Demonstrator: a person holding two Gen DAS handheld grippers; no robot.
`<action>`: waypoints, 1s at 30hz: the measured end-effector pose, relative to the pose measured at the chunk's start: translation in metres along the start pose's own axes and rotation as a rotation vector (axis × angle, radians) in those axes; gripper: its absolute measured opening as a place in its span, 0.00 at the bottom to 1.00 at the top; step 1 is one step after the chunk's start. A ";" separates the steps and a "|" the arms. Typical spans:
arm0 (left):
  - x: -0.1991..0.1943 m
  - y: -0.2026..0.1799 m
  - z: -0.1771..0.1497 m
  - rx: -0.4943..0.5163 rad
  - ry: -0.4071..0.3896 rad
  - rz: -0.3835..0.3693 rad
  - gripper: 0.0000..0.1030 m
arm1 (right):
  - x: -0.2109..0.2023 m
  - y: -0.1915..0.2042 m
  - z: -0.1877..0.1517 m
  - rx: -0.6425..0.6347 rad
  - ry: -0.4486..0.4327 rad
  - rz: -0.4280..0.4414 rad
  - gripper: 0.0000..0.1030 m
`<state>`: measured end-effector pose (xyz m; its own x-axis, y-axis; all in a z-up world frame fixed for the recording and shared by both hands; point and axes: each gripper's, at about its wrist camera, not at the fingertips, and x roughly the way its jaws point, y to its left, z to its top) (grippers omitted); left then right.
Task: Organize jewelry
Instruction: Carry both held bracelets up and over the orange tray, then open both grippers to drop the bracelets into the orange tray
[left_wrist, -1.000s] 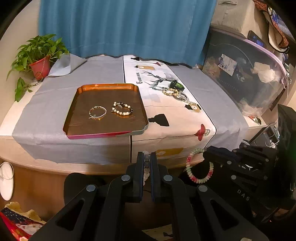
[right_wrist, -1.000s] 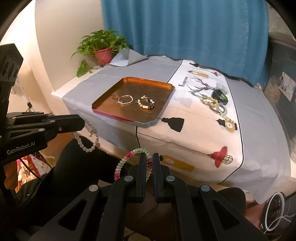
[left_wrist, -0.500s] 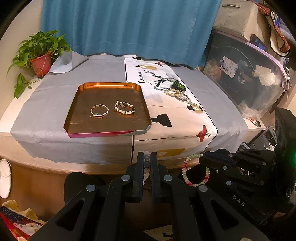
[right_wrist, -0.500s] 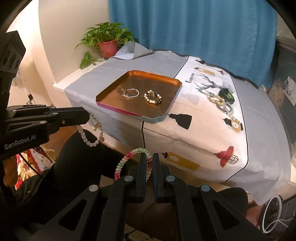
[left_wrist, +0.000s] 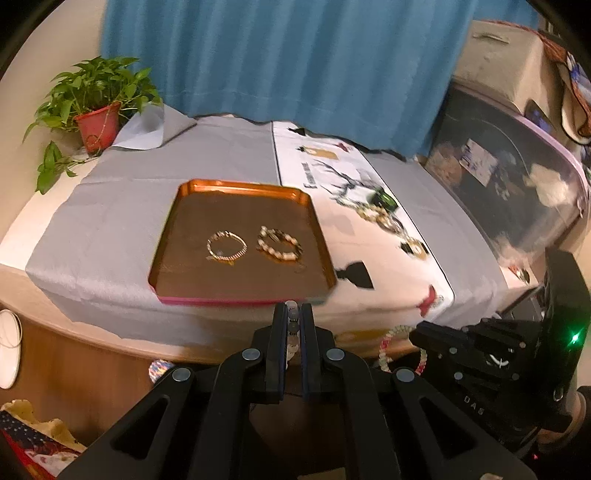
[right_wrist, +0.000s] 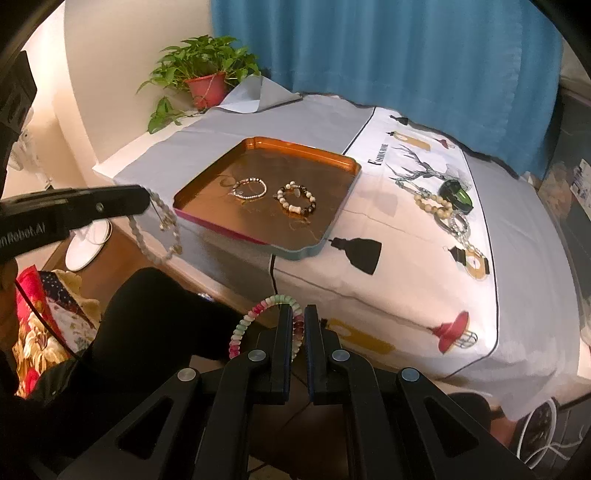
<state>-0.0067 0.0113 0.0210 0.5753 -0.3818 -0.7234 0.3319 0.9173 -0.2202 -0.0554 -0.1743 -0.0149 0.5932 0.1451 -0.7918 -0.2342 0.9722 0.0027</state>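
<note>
Left claw (left_wrist: 294, 308) pinched on pale bead bracelet (right_wrist: 162, 229), hanging loop only in right view; right claw (right_wrist: 297, 314) pinching pink-green bracelet (right_wrist: 258, 321).

Blue curtain (right_wrist: 388, 48) behind bench (left_wrist: 92, 354), cream wall (right_wrist: 122, 74) on the left, potted plant (left_wrist: 96, 99) in the corner, grey cloth (left_wrist: 122, 206) over the top.

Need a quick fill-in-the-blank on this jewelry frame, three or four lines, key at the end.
The tray holds ____ bracelets.
The right gripper is shut on a pink, white and ____ bead bracelet.
The left gripper holds a pale bead bracelet that ____ below its fingers.
The potted plant stands in a ____ pot.

Missing: two; green; hangs; red
</note>
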 end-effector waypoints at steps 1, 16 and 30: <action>0.002 0.004 0.003 -0.004 -0.003 0.002 0.04 | 0.004 0.000 0.004 -0.003 0.003 -0.002 0.07; 0.064 0.050 0.064 -0.014 -0.015 0.017 0.04 | 0.081 -0.004 0.087 -0.004 -0.004 0.011 0.07; 0.125 0.072 0.084 -0.020 0.041 0.014 0.05 | 0.149 -0.008 0.127 0.023 0.021 0.022 0.07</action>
<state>0.1521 0.0199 -0.0298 0.5488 -0.3646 -0.7522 0.3089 0.9246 -0.2228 0.1325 -0.1376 -0.0556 0.5716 0.1630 -0.8042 -0.2295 0.9727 0.0341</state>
